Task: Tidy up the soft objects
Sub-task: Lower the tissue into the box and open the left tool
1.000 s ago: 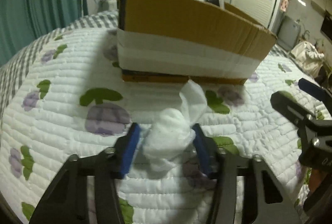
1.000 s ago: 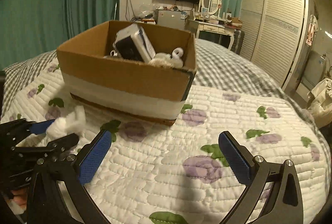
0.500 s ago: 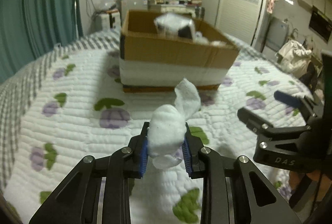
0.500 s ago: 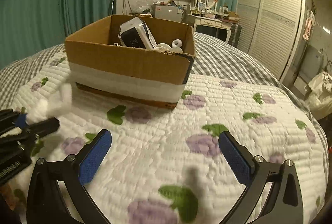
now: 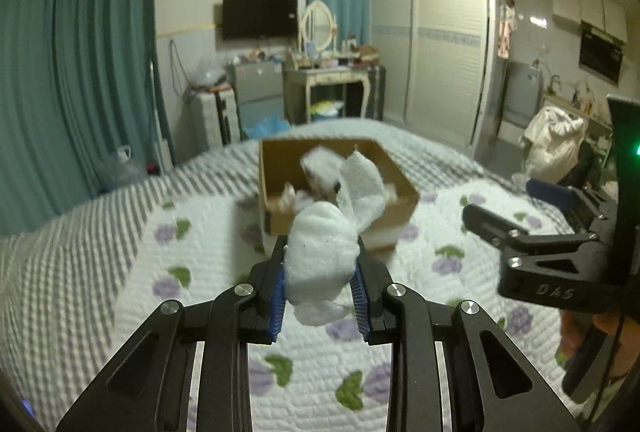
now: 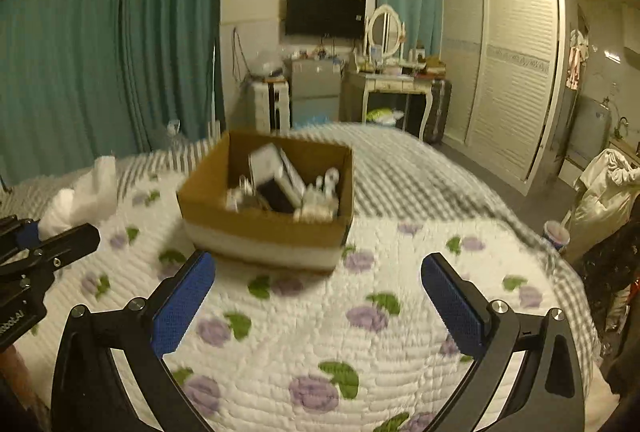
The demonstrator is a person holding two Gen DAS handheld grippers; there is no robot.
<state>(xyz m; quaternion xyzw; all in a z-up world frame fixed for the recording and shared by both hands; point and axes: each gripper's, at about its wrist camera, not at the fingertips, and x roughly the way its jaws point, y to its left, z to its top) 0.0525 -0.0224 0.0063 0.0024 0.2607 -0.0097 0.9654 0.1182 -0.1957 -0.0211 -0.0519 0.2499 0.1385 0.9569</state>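
Observation:
My left gripper [image 5: 320, 288] is shut on a white rolled sock [image 5: 322, 258] with a loose cuff sticking up, held high above the quilt. The sock also shows at the left in the right wrist view [image 6: 82, 198]. An open cardboard box [image 5: 276, 188] stands on the bed ahead, holding white soft items and a dark-and-white object; it also shows in the right wrist view [image 6: 264, 228]. My right gripper [image 6: 318, 308] is open and empty above the quilt, to the right of the left one [image 5: 540, 216].
A white quilt with purple flowers [image 6: 320, 352] covers the bed, and a grey checked sheet [image 5: 80, 216] lies beyond it. Teal curtains [image 6: 100, 52], a dresser with mirror [image 6: 384, 80] and a wardrobe [image 6: 512, 64] stand behind. A cream bag [image 6: 604, 192] sits at the right.
My left gripper closed on the sock and lifted it up off the quilt. Both grippers rose, so the box now looks lower and farther. The right gripper stayed open.

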